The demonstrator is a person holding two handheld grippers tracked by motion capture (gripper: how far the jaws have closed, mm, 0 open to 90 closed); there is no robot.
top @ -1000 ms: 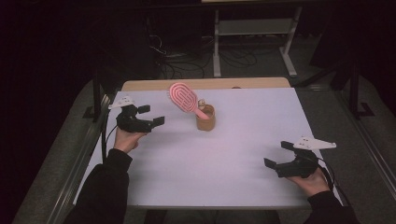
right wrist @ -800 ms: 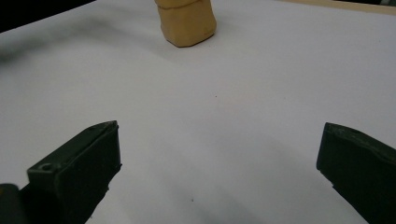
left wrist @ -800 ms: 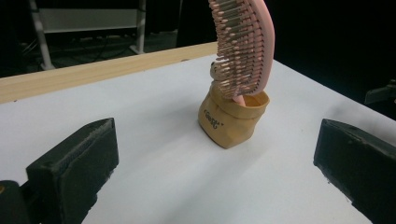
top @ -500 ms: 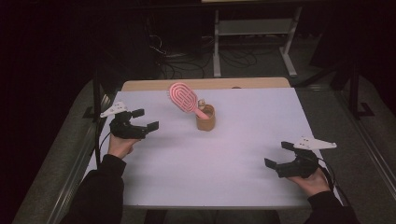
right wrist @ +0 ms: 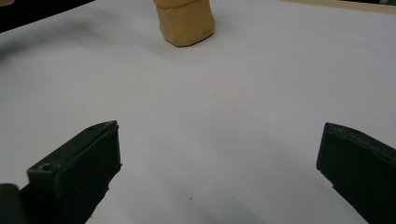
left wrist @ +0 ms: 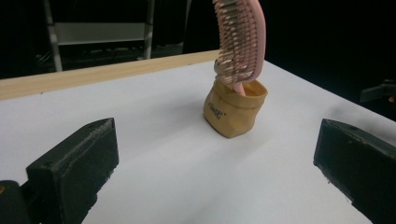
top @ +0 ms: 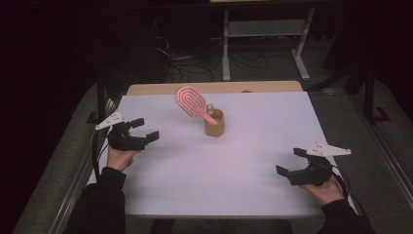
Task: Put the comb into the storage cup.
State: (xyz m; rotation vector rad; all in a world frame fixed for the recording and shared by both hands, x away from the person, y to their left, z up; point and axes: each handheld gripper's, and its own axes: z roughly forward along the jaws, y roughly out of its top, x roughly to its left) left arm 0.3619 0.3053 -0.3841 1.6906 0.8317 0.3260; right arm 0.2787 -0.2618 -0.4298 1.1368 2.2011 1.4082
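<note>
Brush stood in cup near table's far edge. Both grippers, left and right, were agape, holding nothing. Best bet: left pins cup, right lifts brush straight up.

There is one pink hairbrush, and it stands inside one tan pouch-like cup. There are two grippers, one left gripper on the left of the cup and one right gripper on its right, both with jaws apart and holding nothing.
</note>
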